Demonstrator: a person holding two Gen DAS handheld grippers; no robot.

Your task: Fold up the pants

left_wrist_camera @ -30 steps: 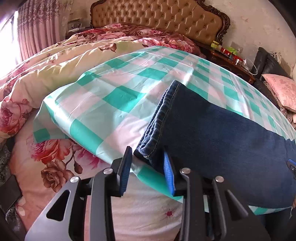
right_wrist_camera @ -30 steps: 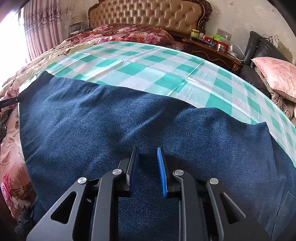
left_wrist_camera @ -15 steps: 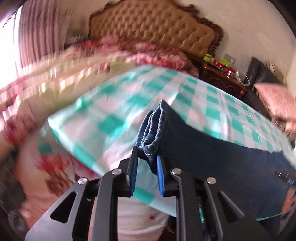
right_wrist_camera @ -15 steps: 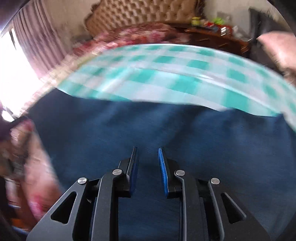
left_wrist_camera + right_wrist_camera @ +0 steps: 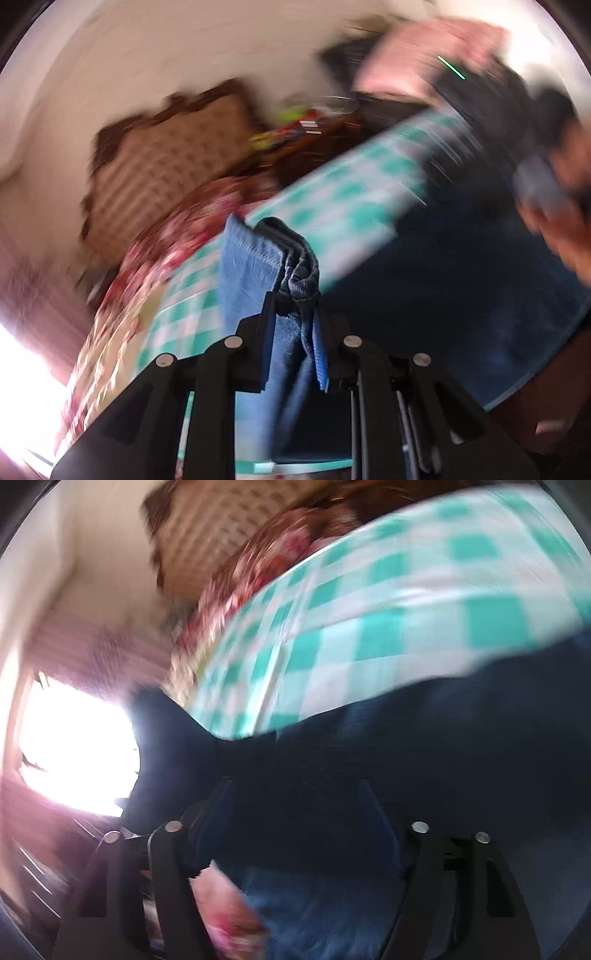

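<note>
**Left gripper lifts the jeans' end; right gripper spreads wide over the denim**

A second ago both views were level and sharp, with the pants lying flat on the checked cloth. Now both are tilted and smeared with motion. The left gripper, which a second ago had its tongs spread around the folded end of the pants, is now pinching that end: the blue pads press on a bunched, stitched hem, and the paler inner face of the denim stands up above the tongs while more hangs down between the black arms. The rest of the garment runs off to the right as a dark indigo sheet lying on the checked cloth.

The right gripper held its tongs close together half a second ago; now they are spread well apart, and dark denim fills the space between them. Whether the fingers touch the fabric I cannot tell.

The checked cloth is a smooth sheet of teal and white squares, with one straight crease crossing it. Beyond the cloth lies a floral bedspread in red and cream, and behind that a tufted tan headboard with a dark carved rim. To the left of the cloth in the right wrist view, a window glares white.
</note>
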